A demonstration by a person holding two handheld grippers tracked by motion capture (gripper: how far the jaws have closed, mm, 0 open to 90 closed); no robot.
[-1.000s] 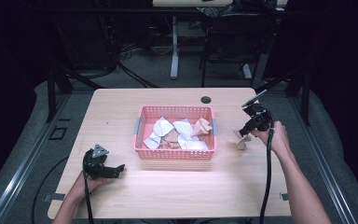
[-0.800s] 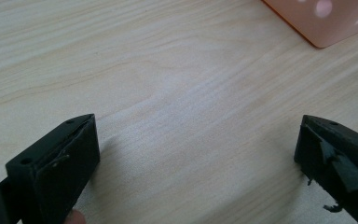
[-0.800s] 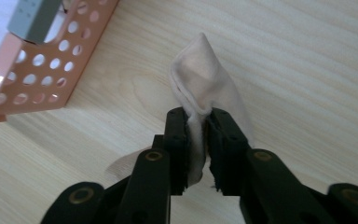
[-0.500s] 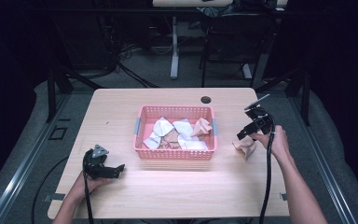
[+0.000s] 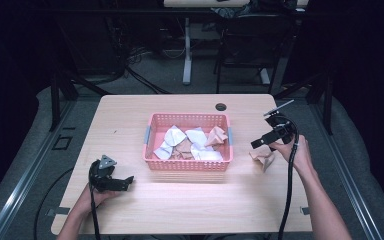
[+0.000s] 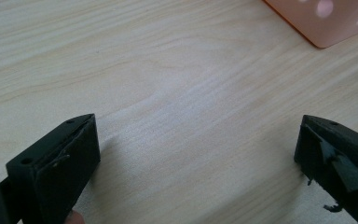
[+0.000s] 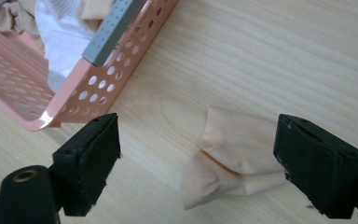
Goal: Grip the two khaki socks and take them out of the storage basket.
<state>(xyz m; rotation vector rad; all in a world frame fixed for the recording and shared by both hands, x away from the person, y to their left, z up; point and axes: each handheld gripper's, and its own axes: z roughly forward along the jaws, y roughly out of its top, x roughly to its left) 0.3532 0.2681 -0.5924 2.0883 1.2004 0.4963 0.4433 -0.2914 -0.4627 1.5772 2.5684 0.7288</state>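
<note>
A pink perforated basket [image 5: 187, 162] sits mid-table, holding several white and beige folded cloths [image 5: 196, 142]. One beige cloth [image 5: 261, 158] lies on the wood to the basket's right; in the right gripper view this beige cloth [image 7: 235, 158] rests flat below the jaws. My right gripper [image 5: 258, 143] hovers just above and left of it, open, with nothing held [image 7: 196, 163]. The basket's corner [image 7: 74, 107] shows at the upper left of that view. My left gripper [image 5: 125, 183] rests low near the table's front left, open over bare wood [image 6: 196, 154].
The wooden table [image 5: 130, 120] has a dark round cable hole [image 5: 221, 106] at its back edge. Cables trail from both grippers off the front edge. Dark floor, chair legs and a desk post lie beyond the table.
My right gripper has lifted slightly and drawn toward the basket, leaving the beige cloth lying on the table. The left gripper has stayed put.
</note>
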